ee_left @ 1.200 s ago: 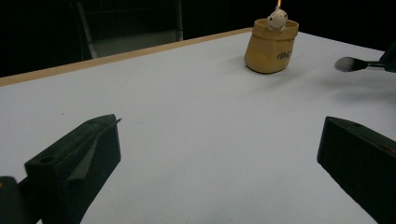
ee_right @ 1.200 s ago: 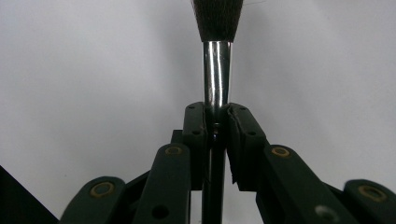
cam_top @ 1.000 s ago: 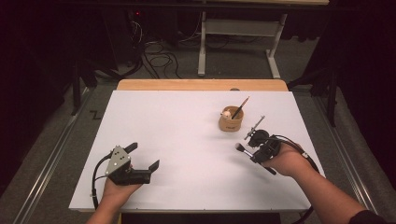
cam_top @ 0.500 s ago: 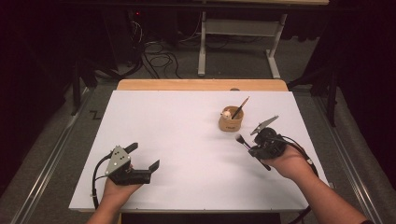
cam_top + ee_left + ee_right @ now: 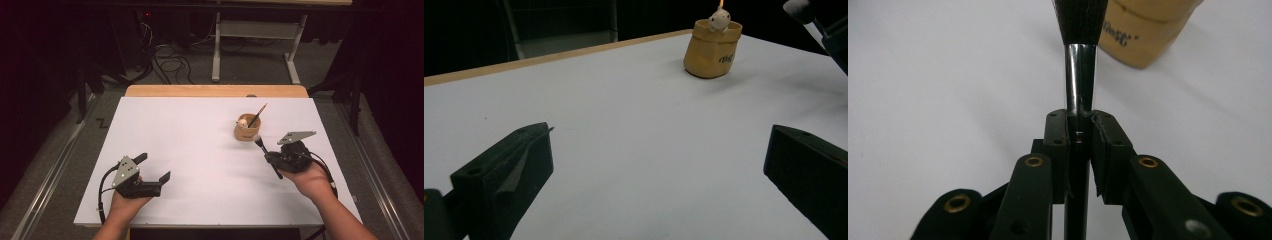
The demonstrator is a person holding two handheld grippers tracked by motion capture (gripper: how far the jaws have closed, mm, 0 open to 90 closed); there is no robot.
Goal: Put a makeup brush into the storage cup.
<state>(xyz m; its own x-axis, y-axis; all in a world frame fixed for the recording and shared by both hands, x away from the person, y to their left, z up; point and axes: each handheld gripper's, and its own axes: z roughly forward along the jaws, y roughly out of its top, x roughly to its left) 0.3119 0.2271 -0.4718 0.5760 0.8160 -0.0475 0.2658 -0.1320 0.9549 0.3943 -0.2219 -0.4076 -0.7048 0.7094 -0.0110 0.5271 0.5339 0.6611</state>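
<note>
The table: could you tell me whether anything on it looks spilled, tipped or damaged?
Nothing stands out. The cup stands upright with a brush leaning in it. The right gripper holds a second brush cleanly between its jaws.

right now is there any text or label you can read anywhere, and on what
One dark printed word on the side of the small tan sack-shaped holder: too blurred to read in the left gripper view, and cut off and out of focus in the right gripper view.
No other readable text, number or sign, including on the white tabletop.
</note>
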